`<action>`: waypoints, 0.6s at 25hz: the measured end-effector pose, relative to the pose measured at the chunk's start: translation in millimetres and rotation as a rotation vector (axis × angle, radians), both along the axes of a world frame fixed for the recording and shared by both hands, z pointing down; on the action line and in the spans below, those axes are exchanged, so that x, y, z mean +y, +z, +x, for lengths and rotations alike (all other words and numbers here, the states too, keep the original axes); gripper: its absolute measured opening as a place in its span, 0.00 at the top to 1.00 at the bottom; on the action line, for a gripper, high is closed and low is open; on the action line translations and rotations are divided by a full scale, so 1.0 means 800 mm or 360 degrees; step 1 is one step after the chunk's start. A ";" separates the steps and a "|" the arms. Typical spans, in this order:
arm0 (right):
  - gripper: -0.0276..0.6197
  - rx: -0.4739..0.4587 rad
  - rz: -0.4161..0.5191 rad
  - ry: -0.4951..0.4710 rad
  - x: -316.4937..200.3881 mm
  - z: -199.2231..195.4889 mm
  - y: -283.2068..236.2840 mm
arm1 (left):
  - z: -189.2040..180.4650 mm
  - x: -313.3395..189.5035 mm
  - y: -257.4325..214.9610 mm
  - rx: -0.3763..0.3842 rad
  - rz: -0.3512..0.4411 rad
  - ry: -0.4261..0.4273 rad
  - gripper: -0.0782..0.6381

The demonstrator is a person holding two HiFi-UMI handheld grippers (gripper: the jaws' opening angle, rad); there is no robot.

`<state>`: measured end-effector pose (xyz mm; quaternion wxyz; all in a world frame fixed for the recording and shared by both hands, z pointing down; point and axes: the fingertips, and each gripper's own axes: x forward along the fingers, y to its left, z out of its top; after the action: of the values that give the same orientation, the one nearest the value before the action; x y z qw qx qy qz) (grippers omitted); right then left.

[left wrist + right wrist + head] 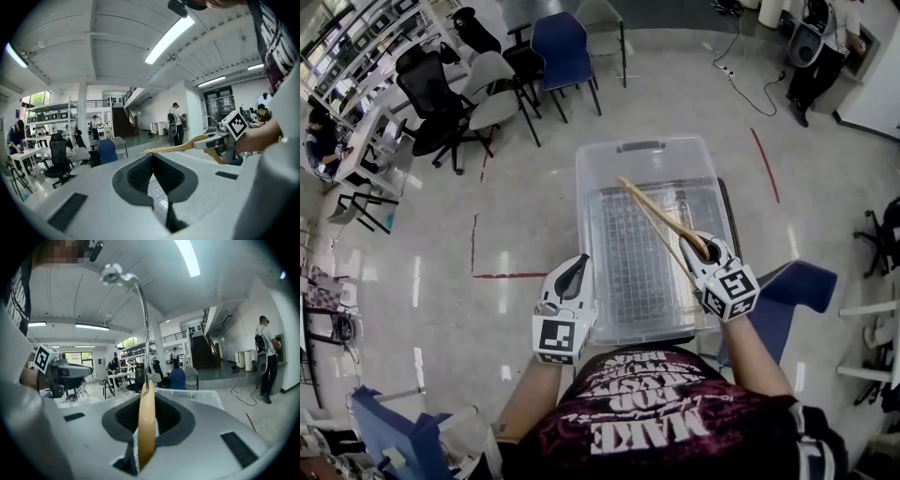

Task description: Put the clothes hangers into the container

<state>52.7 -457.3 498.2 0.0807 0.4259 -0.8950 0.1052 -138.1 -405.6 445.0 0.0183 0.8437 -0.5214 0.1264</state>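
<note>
Clothes hanger (658,217): one, of tan wood with a smooth curved arm and a bent metal hook, clamped edge-on between the jaws of the right gripper (699,249). It slants from the near right toward the far left over the open top of the container (581,192); contact with the container cannot be determined. The container is a clear plastic rectangular bin with rounded corners and a grey handle at its far end, and a fine grid pattern shows inside it. The left gripper (574,273) is at the container's near left corner, its ribbed dark pads (140,174) meeting at the tips with nothing between them. Each gripper carries a cube with black-and-white square markers. Legible writing: white lettering on the person's dark shirt (675,422), seen upside down; only "MAKE" reads with confidence.
</note>
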 end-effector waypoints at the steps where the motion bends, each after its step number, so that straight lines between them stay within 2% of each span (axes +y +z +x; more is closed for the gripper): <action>1: 0.86 0.0011 -0.0027 -0.0002 -0.002 -0.002 0.011 | -0.001 0.000 0.001 -0.0001 -0.0003 0.0003 0.88; 15: 0.86 0.0226 -0.0475 -0.0007 -0.014 -0.021 0.195 | -0.045 0.006 0.012 0.0017 -0.0060 -0.0077 0.88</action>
<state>35.6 -468.3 653.9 0.2064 0.4135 -0.8625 0.2064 -173.9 -401.0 454.5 0.0399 0.8311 -0.5389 0.1313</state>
